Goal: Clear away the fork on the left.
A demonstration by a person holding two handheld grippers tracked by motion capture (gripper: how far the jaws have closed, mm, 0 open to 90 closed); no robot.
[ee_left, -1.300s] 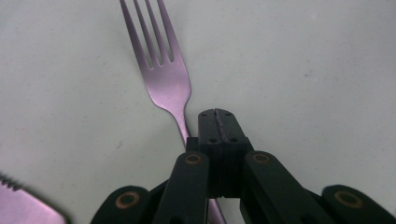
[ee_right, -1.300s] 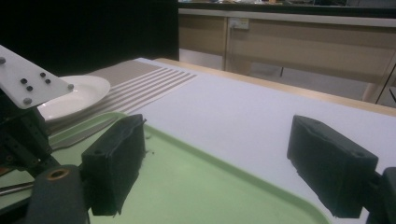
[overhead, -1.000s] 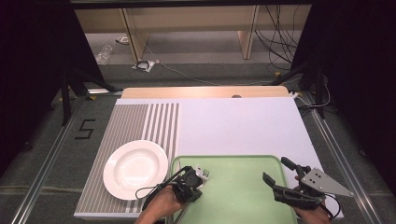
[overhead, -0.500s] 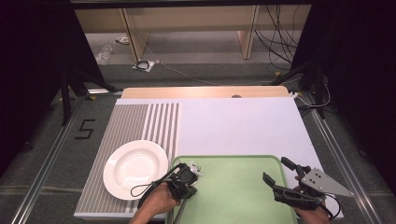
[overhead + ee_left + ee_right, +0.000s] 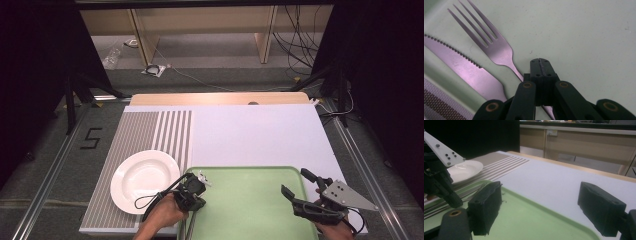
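In the left gripper view a metal fork [image 5: 495,47] and a serrated knife [image 5: 466,67] lie side by side on the green tray [image 5: 586,37]. My left gripper [image 5: 540,63] is shut just above them. The fork's handle runs under its jaws, and I cannot tell whether it is pinched. In the high view this left gripper [image 5: 192,192] sits at the left edge of the green tray [image 5: 250,210]. My right gripper [image 5: 298,186] is open over the tray's right end, and nothing sits between the wide-apart jaws of the right gripper [image 5: 539,207].
A white plate [image 5: 145,179] rests on the striped mat [image 5: 150,130] left of the tray. White tabletop [image 5: 255,135] stretches behind the tray to a wooden strip at the far edge. Beyond it are the floor, cables and table legs.
My left gripper has shifted a little to the left, toward the tray's left rim. The right gripper has stayed where it was.
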